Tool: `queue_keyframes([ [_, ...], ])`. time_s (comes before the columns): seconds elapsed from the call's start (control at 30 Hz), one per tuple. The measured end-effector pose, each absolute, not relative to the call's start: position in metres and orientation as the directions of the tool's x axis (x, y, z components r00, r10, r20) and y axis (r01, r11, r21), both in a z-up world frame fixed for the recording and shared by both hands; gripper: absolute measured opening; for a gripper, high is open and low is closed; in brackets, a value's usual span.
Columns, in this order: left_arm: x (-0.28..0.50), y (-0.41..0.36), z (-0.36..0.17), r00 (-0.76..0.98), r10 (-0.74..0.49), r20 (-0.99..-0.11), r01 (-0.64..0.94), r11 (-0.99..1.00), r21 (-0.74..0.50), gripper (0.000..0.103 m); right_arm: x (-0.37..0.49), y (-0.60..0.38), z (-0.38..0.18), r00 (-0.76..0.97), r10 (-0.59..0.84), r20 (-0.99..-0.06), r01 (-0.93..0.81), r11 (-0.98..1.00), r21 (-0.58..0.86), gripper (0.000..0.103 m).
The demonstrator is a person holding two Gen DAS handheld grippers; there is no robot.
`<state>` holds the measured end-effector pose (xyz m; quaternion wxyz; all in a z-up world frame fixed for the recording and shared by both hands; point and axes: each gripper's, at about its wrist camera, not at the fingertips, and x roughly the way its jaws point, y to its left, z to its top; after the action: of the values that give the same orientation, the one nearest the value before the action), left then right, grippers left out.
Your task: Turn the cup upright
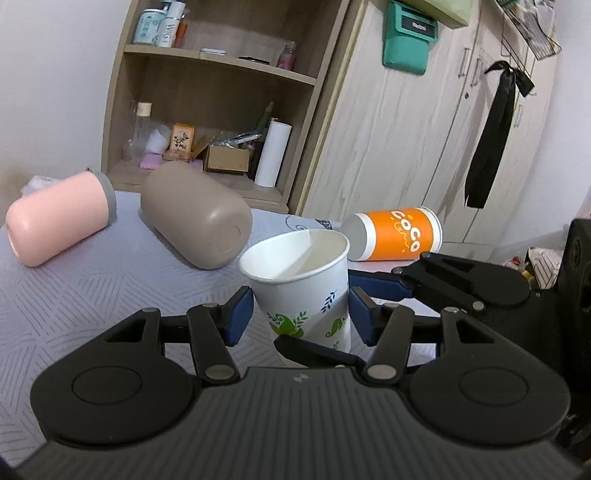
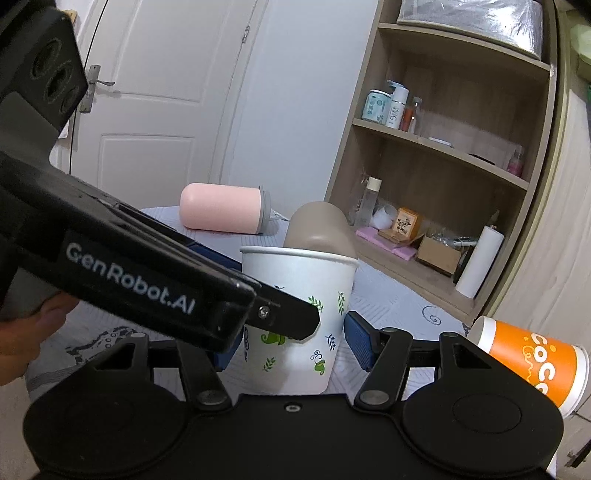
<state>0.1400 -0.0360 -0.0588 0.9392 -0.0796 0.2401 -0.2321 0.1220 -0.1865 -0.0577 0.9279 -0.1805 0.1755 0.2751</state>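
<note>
- My left tool (image 1: 301, 315) is in the lower middle of the left wrist view. Its blue pads stand on both sides of the white paper cup (image 1: 303, 288). A thin gap shows at each pad, so I judge it is open and only brackets the cup.
- My right tool (image 2: 291, 343) is in the lower middle of the right wrist view. It is also spread around the same cup (image 2: 299, 321), with a clear gap at the right pad. The left pad is hidden behind the body of my other tool, so I cannot see contact there.
- The cup stands with its mouth up on the grey patterned cover of the bench (image 1: 92, 295), in the middle of both views. In the left wrist view it seems a little tilted, but this may be the lens. I judge the flip of this cup is done, and only to draw both tools away is left.
- Further back, three more vessels lie on their sides: the orange cup (image 1: 395, 232) at the right, the taupe tumbler (image 1: 199, 218) in the middle, and the pink tumbler (image 1: 59, 221) at the left. If they belong to the task, they are not yet done.
- Writing: "GenRobot.AI" on the side of my left tool in the right wrist view; "CoCo" on the orange cup; the bottle (image 2: 397, 107) on the shelf perhaps reads "MIGI", I am not sure. The label of the teal bag (image 1: 408, 33) at the upper right is too blurred.
</note>
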Motion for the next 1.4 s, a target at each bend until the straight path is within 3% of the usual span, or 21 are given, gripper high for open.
queue_keyframes([
  [0.17,0.141,-0.040,-0.062,0.722,-0.542,-0.430,0.455,0.840,-0.294,0.058,0.125,-0.192,-0.061,0.802,0.390,-0.452,-0.540,0.796,-0.273,0.067],
  [0.5,0.146,-0.043,-0.066,0.703,-0.574,-0.420,0.466,0.818,-0.339,0.058,0.138,-0.216,-0.063,0.742,0.474,-0.475,-0.573,0.816,-0.080,0.066],
  [0.63,0.147,-0.045,-0.067,0.696,-0.567,-0.440,0.458,0.823,-0.336,0.059,0.138,-0.210,-0.067,0.745,0.455,-0.487,-0.572,0.812,-0.115,0.066],
  [0.73,0.146,-0.046,-0.067,0.706,-0.546,-0.451,0.448,0.838,-0.313,0.061,0.134,-0.209,-0.066,0.760,0.444,-0.474,-0.557,0.821,-0.126,0.069],
  [0.8,0.145,-0.045,-0.066,0.707,-0.547,-0.448,0.447,0.837,-0.315,0.063,0.132,-0.212,-0.065,0.767,0.438,-0.469,-0.542,0.834,-0.108,0.078],
  [1.0,0.131,-0.036,-0.061,0.720,-0.534,-0.443,0.434,0.845,-0.312,0.065,0.120,-0.222,-0.066,0.771,0.386,-0.507,-0.477,0.877,-0.059,0.079],
  [1.33,0.082,-0.010,-0.041,0.792,-0.414,-0.449,0.342,0.910,-0.235,0.065,0.071,-0.239,-0.042,0.854,0.320,-0.411,-0.344,0.939,0.016,0.079],
  [1.4,0.072,-0.006,-0.036,0.809,-0.388,-0.442,0.321,0.921,-0.220,0.070,0.060,-0.240,-0.036,0.863,0.317,-0.393,-0.333,0.943,0.029,0.079],
])
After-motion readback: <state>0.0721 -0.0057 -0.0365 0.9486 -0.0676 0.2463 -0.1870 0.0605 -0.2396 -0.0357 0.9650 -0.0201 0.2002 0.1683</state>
